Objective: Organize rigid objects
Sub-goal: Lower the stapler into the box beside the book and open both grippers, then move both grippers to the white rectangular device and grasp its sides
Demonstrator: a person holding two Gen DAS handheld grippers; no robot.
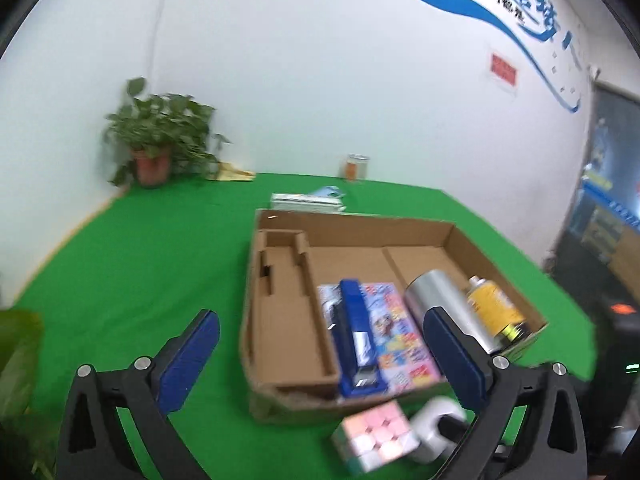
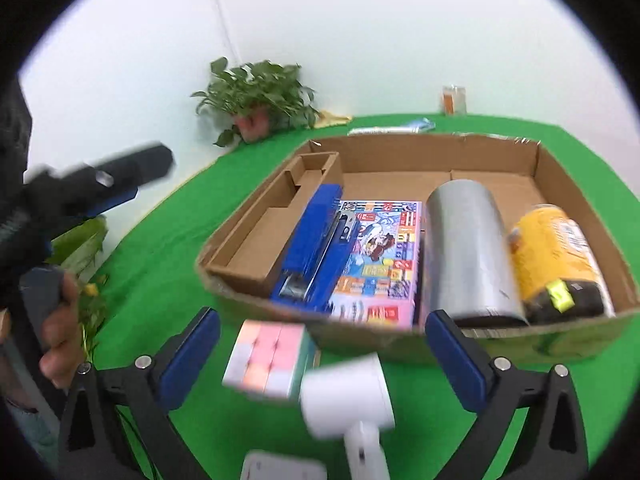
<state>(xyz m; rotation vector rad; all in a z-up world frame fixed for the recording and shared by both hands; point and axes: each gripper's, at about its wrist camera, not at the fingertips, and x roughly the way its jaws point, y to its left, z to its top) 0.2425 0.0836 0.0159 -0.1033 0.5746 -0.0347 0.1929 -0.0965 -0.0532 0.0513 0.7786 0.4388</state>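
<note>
Both grippers stand released over a green-covered table, with nothing pressed between their blue pads; the left gripper frames the near edge of a shallow cardboard box, whose near left corner lies between the 2 jaws; inside the box, just ahead of the jaws, a blue stapler lies partly on a colourful picture-covered box, and beyond the right-hand pad lie a silver cylinder and, past it, a yellow spray can, both on their sides; the moulded cardboard insert at the box's left holds nothing; below the jaws, close to the camera, a pastel puzzle cube sits on the cloth just beside a white device; far ahead a potted plant and a glass jar stand by the wall.

The right gripper has the same pastel cube and the white device, blurred, in the open gap between its jaws, neither touched by a pad; the box with its 4 items lies just ahead; off beyond the left jaw a person's hand holds the other gripper's handle; a white card lies near the lower edge, too blurred to identify.
</note>
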